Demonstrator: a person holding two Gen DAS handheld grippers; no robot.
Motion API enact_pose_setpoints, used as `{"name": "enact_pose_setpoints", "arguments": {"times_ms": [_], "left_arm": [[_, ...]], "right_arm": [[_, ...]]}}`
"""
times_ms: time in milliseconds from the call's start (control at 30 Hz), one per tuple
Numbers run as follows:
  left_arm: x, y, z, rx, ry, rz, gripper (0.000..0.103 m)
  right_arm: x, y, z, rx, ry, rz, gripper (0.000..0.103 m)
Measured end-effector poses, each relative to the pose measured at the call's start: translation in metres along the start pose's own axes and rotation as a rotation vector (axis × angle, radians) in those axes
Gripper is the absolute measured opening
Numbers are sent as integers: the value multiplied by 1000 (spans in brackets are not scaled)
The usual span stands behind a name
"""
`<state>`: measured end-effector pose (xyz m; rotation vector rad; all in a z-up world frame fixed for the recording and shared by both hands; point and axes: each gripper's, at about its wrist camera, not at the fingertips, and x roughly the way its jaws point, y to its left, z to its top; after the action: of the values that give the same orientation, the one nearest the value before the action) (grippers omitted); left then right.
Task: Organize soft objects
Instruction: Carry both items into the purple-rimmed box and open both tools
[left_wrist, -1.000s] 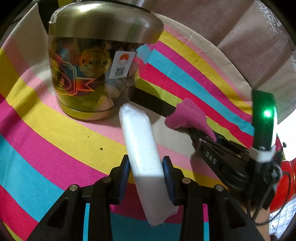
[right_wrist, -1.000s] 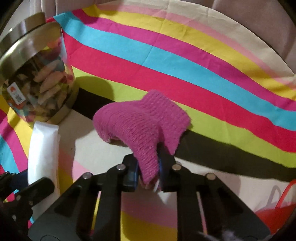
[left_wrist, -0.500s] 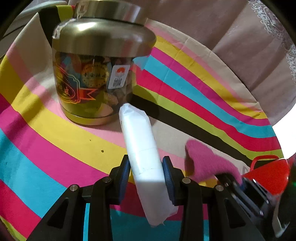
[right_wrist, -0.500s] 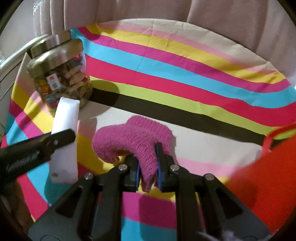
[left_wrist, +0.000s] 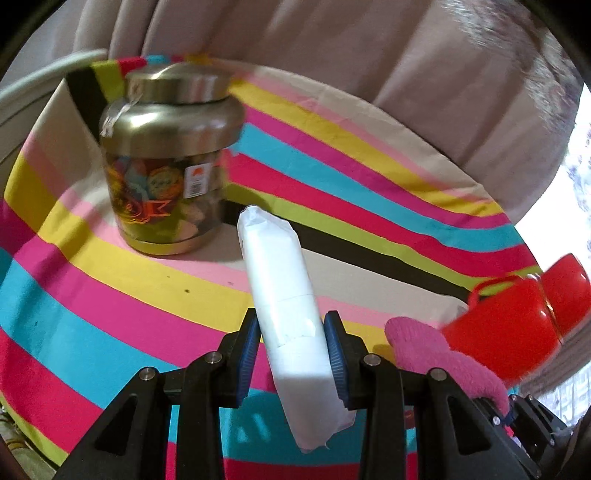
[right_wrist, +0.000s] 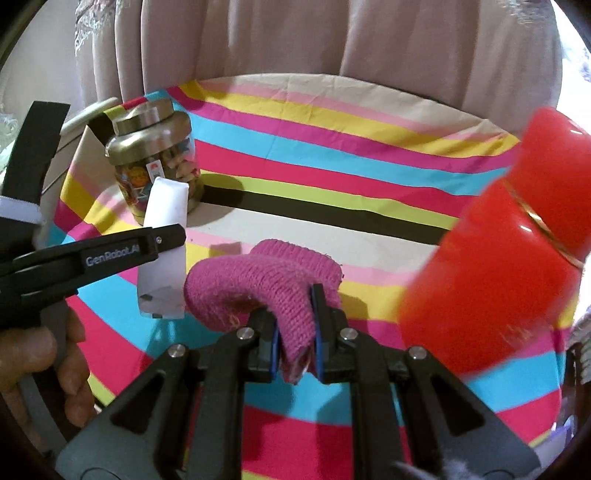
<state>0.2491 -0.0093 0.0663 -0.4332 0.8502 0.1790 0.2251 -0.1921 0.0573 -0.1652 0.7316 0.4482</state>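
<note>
My left gripper (left_wrist: 291, 360) is shut on a long white soft pack (left_wrist: 284, 280), held above the striped cloth and pointing toward the jar. The same white pack (right_wrist: 164, 254) shows at the left of the right wrist view, gripped by the black left gripper (right_wrist: 162, 240). A pink knitted piece (right_wrist: 266, 277) is pinched between the blue pads of my right gripper (right_wrist: 295, 339), which is shut on it, lifted off the cloth. In the left wrist view the pink knitted piece (left_wrist: 439, 354) sits low on the right.
A glass jar with a gold lid (left_wrist: 166, 173) stands on the striped cloth (left_wrist: 92, 295) at the back left. A red plastic container (right_wrist: 506, 258) looms close on the right. Beige curtains (right_wrist: 332, 44) hang behind. A hand (right_wrist: 44, 362) holds the left gripper.
Both grippers rose and pulled back from the jar with their loads. The right one swung right toward the red container, which now fills the right side of its view.
</note>
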Motion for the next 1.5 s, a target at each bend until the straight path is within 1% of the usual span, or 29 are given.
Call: {"name": "enact_pose_setpoints", "arguments": {"times_ms": [267, 333, 533, 733, 833, 1033, 1167, 1333, 1500], "left_arm": [[-35, -44, -22, 107, -10, -59, 37], [-37, -52, -26, 128, -6, -68, 37], [-56, -75, -52, 192, 7, -102, 37], [-76, -100, -74, 248, 15, -152, 37], [-88, -114, -91, 278, 32, -197, 37], [-110, -155, -127, 362, 82, -320, 37], [-121, -184, -157, 435, 122, -370, 37], [-128, -215, -188, 520, 162, -392, 37], [-132, -241, -205, 584, 186, -399, 37]], "right_arm": [[-54, -30, -24, 70, -21, -46, 17], [-66, -37, -32, 81, -22, -59, 17], [-97, -61, -62, 133, -9, -89, 17], [-138, -89, -89, 172, -8, -157, 17], [-158, -103, -99, 194, -7, -194, 17], [-198, -142, -129, 275, 11, -282, 17], [-218, -159, -153, 313, 29, -331, 17], [-232, -178, -175, 373, 51, -364, 17], [-245, -194, -194, 422, 65, -394, 17]]}}
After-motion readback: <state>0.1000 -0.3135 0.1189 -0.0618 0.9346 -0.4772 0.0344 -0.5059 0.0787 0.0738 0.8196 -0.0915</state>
